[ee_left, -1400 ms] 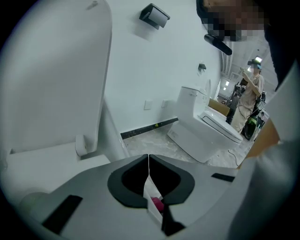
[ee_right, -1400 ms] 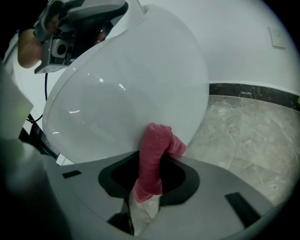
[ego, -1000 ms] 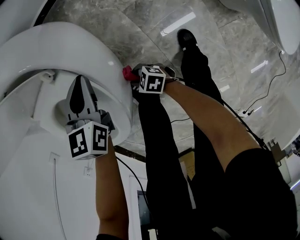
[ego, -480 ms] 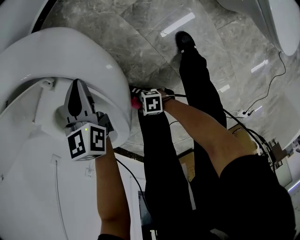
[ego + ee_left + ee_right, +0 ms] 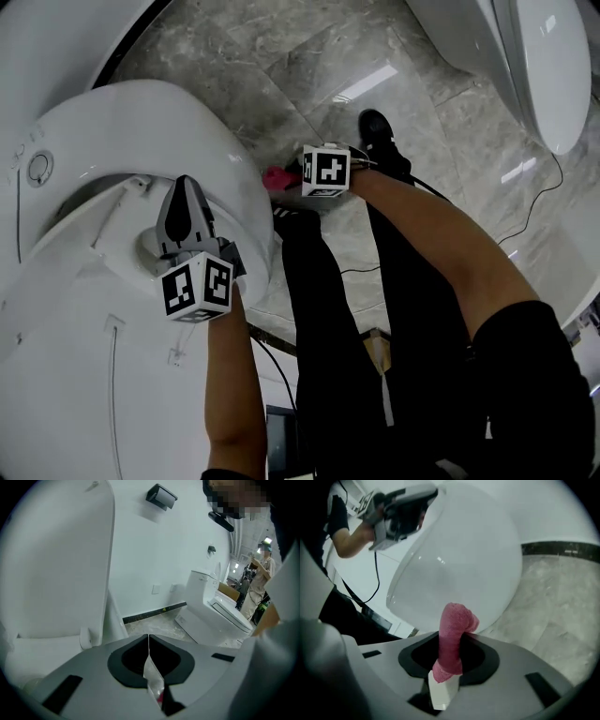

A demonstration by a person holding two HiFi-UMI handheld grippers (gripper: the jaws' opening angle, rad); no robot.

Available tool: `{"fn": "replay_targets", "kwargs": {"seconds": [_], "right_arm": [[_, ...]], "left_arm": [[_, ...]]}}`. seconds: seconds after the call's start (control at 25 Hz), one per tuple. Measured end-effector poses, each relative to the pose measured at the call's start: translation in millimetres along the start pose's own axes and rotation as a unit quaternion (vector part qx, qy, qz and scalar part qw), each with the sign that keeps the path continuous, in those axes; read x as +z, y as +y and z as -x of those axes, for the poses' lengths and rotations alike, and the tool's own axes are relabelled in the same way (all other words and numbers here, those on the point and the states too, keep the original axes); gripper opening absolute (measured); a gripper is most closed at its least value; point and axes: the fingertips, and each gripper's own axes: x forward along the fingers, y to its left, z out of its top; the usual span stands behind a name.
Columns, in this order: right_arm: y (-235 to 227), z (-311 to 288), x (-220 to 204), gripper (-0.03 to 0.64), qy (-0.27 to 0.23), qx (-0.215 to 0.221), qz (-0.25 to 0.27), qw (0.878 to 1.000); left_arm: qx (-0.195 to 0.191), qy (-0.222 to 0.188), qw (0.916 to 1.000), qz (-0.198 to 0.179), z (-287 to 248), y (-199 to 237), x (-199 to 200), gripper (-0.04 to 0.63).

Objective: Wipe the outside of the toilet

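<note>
The right tongs [image 5: 449, 660] are gripping a pink cloth [image 5: 453, 630], holding it against the toilet's [image 5: 112, 122] outer side, while the left tongs [image 5: 148, 644] are hovering clenched shut over its top.

In the head view the marker cube of the right gripper [image 5: 450, 641] covers its jaws, and I see only a scrap of the pink cloth [image 5: 275, 176] beyond the cube. Its own view shows the cloth's far tip overlapping the toilet [image 5: 141, 122] ahead of the jaws, but I cannot confirm contact. Just behind the closed tips of the left gripper [image 5: 148, 641] sits a pale sliver with a red speck that I cannot identify. The person [image 5: 263, 573] far ahead to its right is too small to detail.
</note>
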Motion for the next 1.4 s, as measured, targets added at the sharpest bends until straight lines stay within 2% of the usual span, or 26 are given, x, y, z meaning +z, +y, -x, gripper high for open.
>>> {"fn": "replay_targets", "kwargs": {"seconds": [0.12, 0.28, 0.44, 0.68, 0.8, 0.88, 1.0, 1.08, 1.24, 1.4], "right_arm": [[-61.9, 59.9, 77.9, 0.127, -0.056, -0.06, 0.035, 0.996], [-116.0, 95.7, 168.4, 0.127, -0.102, -0.097, 0.07, 0.988], [-168.7, 106.3, 224.2, 0.127, -0.084, -0.164, 0.113, 0.976], [-204.1, 82.5, 272.8, 0.129, -0.038, -0.197, 0.173, 0.964], [-201.3, 68.1, 279.3, 0.127, -0.038, -0.183, 0.192, 0.963], [-203.5, 62.0, 276.9, 0.127, -0.036, -0.193, 0.204, 0.959], [-200.1, 58.1, 267.2, 0.127, -0.059, -0.188, 0.173, 0.965], [-197.6, 52.6, 250.1, 0.127, -0.057, -0.186, 0.161, 0.968], [-174.6, 31.0, 208.7, 0.127, -0.051, -0.148, 0.128, 0.979], [-161.3, 11.5, 162.3, 0.127, -0.054, -0.167, 0.099, 0.979]], "left_arm": [[0.002, -0.01, 0.9999, 0.005, -3.2, -4.3, 13.7, 0.018], [0.013, -0.02, 0.9994, 0.027, -4.4, -0.6, 26.2, 0.018], [0.024, -0.035, 0.998, 0.047, -2.8, -0.7, 31.9, 0.018], [0.06, -0.047, 0.9949, 0.066, 3.2, 11.8, 23.1, 0.018], [0.075, -0.045, 0.9932, 0.076, 6.4, 17.1, 14.6, 0.018], [0.08, -0.044, 0.9928, 0.078, 6.6, 18.7, 11.0, 0.018], [0.081, -0.042, 0.9928, 0.077, 7.4, 16.5, 6.6, 0.018], [0.078, -0.042, 0.9934, 0.073, 9.1, 13.2, 4.4, 0.018], [0.063, -0.038, 0.9956, 0.057, 4.8, 11.2, 2.4, 0.018], [0.047, -0.031, 0.9977, 0.04, 1.7, 7.3, -1.2, 0.018]]}}
